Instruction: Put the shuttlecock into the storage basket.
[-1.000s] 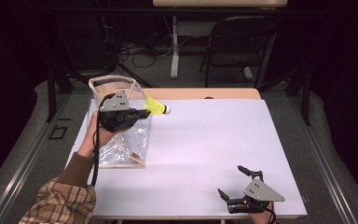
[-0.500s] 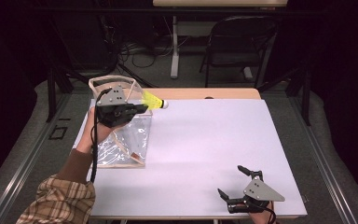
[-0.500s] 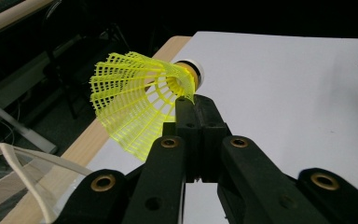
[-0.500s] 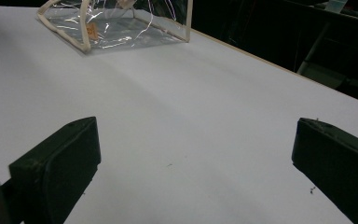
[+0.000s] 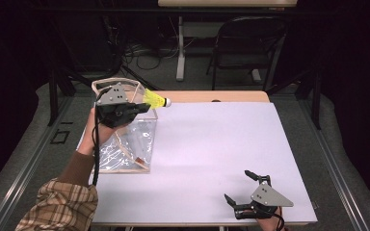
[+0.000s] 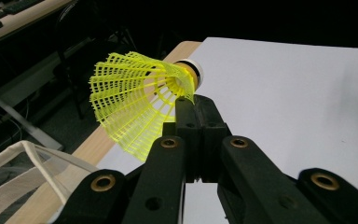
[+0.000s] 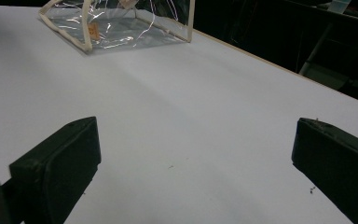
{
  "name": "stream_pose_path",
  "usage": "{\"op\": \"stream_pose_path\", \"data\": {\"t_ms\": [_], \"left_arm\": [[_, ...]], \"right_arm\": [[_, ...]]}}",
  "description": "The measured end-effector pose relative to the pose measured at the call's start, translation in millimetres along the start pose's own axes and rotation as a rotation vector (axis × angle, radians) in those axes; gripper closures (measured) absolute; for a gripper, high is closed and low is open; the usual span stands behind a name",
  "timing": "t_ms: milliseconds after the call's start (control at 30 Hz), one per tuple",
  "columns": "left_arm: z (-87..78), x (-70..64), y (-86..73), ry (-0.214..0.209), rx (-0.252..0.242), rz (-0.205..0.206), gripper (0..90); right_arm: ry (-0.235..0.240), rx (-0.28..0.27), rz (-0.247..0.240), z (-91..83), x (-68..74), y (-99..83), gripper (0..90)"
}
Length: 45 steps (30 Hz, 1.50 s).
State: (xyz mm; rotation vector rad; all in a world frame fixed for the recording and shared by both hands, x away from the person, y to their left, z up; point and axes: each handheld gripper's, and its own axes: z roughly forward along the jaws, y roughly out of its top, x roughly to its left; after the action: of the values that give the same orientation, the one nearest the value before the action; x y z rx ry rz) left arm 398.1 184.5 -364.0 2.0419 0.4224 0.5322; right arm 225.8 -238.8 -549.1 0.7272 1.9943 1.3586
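Note:
A yellow shuttlecock (image 5: 155, 100) with a white cork tip is held in the air above the table's far left. My left gripper (image 5: 139, 109) is shut on its mesh skirt (image 6: 140, 102), the jaws pinched on the lower edge. Just below and left of it stands a clear plastic bag (image 5: 125, 144) with cream edging, its mouth open upward. My right gripper (image 5: 240, 187) rests at the table's near right, open, nothing between its pads (image 7: 58, 163). The bag (image 7: 121, 23) lies far ahead of it.
The white table top (image 5: 221, 144) spreads between the two grippers. A wooden strip (image 5: 212, 96) runs along its far edge. Behind it stand a dark chair (image 5: 245, 43) and a desk leg with cables on the floor.
My left gripper has lifted the shuttlecock a little and carried it away from me toward the far edge, above the bag's mouth. The right gripper has stayed put.

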Motion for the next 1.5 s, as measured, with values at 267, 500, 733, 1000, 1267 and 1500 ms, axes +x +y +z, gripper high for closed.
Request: {"op": "stream_pose_path", "data": {"t_ms": [267, 500, 733, 1000, 1267, 1500], "left_arm": [[-4.0, 5.8, 0.1, 0.026, -0.009, -0.004, 90.0], [-8.3, 9.7, 0.8, 0.046, -0.017, -0.009, 90.0], [-10.2, 14.6, 0.4, 0.063, -0.020, -0.016, 90.0], [-11.1, 19.9, 1.8, 0.083, -0.024, -0.017, 90.0], [-13.6, 25.6, 0.4, 0.103, -0.033, -0.030, 90.0], [-16.1, 31.4, -1.7, 0.121, -0.042, -0.048, 90.0]], "right_arm": [[0.001, -0.001, -0.008, 0.6, 0.8, 0.6, 0.9], [0.004, 0.000, -0.009, 1.5, 1.1, 0.8, 0.9], [0.005, 0.002, -0.002, 0.9, 0.6, -0.1, 0.8], [0.004, 0.004, -0.001, 0.9, 0.9, 0.0, 0.9], [0.003, 0.001, -0.007, 0.3, 0.9, 0.2, 0.9], [0.003, 0.003, -0.002, 0.4, 0.7, -0.1, 0.9]]}}
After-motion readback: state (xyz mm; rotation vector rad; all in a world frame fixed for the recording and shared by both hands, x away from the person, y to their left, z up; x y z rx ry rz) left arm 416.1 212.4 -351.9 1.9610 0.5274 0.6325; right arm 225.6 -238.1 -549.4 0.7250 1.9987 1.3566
